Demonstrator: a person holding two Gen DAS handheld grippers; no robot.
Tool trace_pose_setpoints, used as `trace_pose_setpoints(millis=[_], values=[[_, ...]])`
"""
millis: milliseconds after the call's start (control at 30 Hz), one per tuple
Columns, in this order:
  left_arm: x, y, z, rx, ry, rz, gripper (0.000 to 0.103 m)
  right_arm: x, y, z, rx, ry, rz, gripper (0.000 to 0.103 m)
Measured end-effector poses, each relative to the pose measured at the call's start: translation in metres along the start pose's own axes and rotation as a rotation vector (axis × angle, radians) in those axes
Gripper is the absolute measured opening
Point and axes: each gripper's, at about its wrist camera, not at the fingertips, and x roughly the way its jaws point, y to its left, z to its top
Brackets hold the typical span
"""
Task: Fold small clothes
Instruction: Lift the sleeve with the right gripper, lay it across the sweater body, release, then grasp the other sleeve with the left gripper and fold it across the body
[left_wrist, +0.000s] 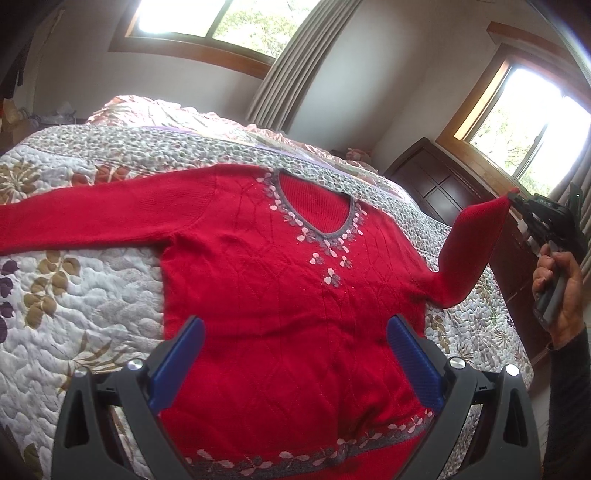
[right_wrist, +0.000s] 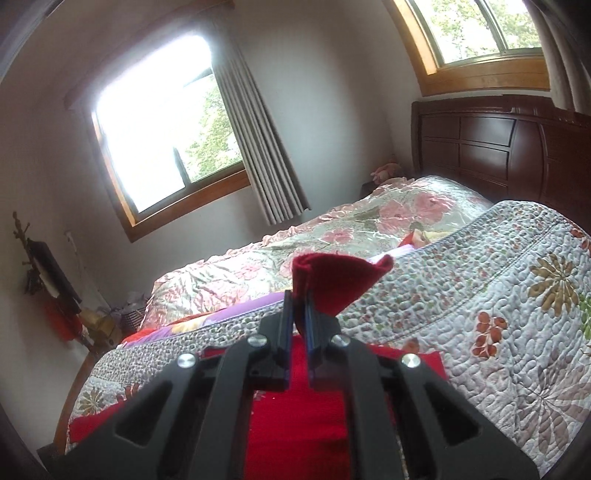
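Note:
A red knitted sweater (left_wrist: 280, 266) with a grey and pink flower trim lies face up on the quilted bed (left_wrist: 92, 295), its left sleeve stretched flat to the left. My left gripper (left_wrist: 295, 332) hovers open over the sweater's lower body, blue pads wide apart and holding nothing. At the right, my right gripper (left_wrist: 515, 195) is shut on the cuff of the other sleeve (left_wrist: 469, 254) and lifts it off the bed. In the right wrist view the right gripper (right_wrist: 300, 306) pinches the red cuff (right_wrist: 332, 280), which sticks up beyond the fingertips.
A dark wooden headboard (right_wrist: 498, 147) stands at the bed's far end, with a pink floral cover (right_wrist: 332, 236) beyond the quilt. Windows with grey curtains (right_wrist: 258, 147) line the walls. A person's hand (left_wrist: 557, 291) grips the right gripper's handle.

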Motion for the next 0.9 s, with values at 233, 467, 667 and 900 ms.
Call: trace_pose_setpoints(millis=[233, 467, 667, 900], values=[[-0.012, 0.034, 0.015, -0.054, 0.009, -0.036, 0.099, 0.05, 0.093, -0.032, -0.138, 0.082, 0.03, 0.004], [-0.011, 0.057, 0.024, -0.069, 0.014, -0.051, 0.099, 0.115, 0.166, -0.107, -0.337, 0.235, -0.038, 0.004], [0.005, 0.068, 0.03, -0.13, 0.053, -0.152, 0.099, 0.162, 0.191, -0.201, -0.526, 0.364, -0.113, 0.004], [0.045, 0.061, 0.056, -0.178, 0.116, -0.245, 0.099, 0.142, 0.173, -0.243, -0.466, 0.398, -0.004, 0.057]])
